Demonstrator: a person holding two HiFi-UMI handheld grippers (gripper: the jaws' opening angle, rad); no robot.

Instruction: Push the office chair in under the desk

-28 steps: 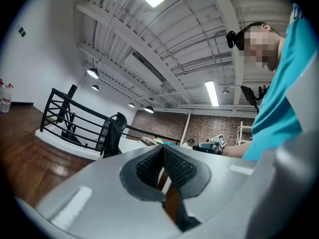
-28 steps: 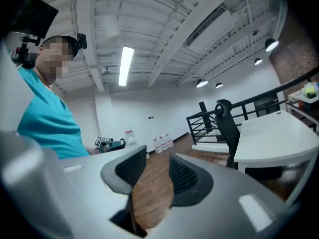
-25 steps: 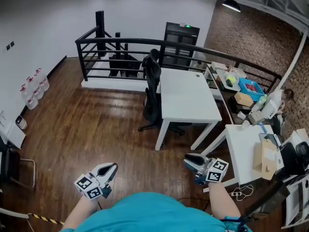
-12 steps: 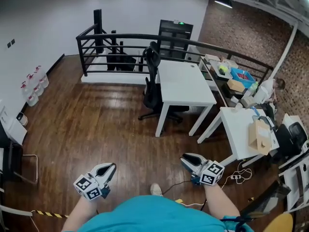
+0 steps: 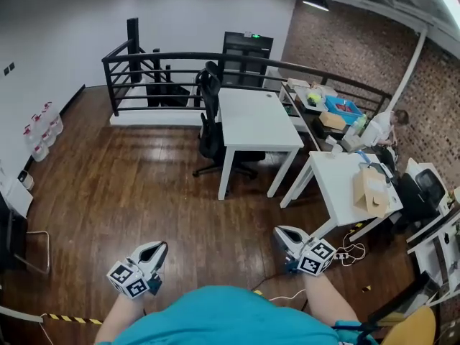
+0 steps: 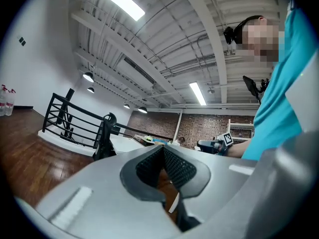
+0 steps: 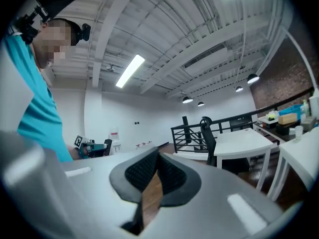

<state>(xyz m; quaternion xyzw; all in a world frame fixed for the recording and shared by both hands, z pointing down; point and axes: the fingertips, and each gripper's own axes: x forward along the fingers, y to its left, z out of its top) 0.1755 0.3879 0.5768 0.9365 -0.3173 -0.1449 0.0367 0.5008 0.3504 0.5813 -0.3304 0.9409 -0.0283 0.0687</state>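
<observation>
Both empty: my L gripper (image 5: 159, 249) fingers together, R gripper (image 5: 281, 233) fingers just closed together. Office chair (image 5: 210, 132) beside counter (image 5: 256, 119), seat prob. part under.

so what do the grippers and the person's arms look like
The left gripper and right gripper look alike: pale grey, rounded jaw shells lined with black, dot-textured pads. Each carries a white cube printed with black square markers. The person wears a teal top, with the forearms left uncovered.
</observation>
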